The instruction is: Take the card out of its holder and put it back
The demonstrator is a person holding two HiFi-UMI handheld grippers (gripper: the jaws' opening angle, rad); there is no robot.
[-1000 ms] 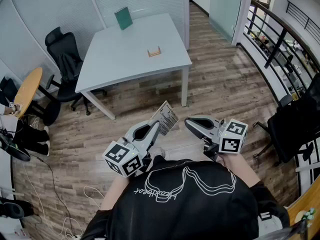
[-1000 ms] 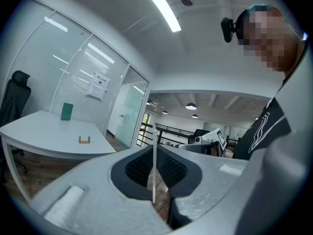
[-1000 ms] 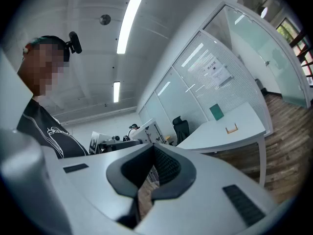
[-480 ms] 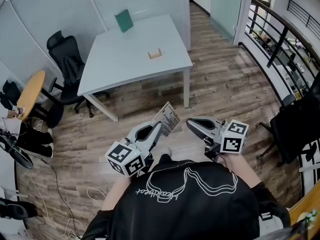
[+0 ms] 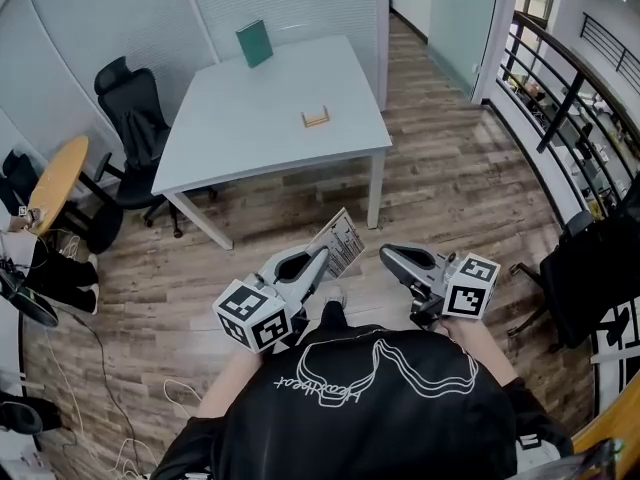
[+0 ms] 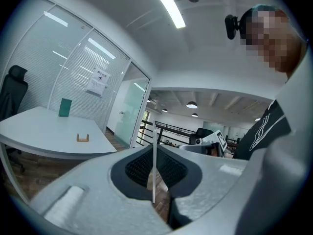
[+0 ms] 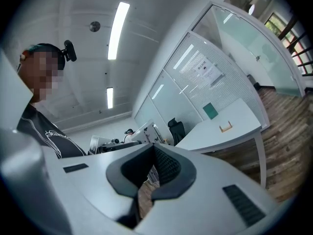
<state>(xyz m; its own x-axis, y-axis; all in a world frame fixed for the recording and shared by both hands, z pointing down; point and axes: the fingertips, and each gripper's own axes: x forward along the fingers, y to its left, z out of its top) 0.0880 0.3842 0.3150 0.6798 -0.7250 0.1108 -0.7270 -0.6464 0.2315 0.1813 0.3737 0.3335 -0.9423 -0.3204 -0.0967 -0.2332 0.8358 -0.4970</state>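
Left claw [image 5: 323,256] pinched tight on card [image 5: 338,242], card up in air. Right claw [image 5: 386,254] closed, empty. Table [image 5: 240,128] now closer than before. Holder [image 5: 315,118] on it, still far. Card goes back there.

The card [image 5: 338,240], pale with dark printed lines, is pinched by its lower part between the closed jaws of the left gripper [image 5: 322,260] and sticks up at a tilt. The holder [image 5: 316,118], a small wooden piece, sits on the white table [image 5: 240,128], well apart from the card.
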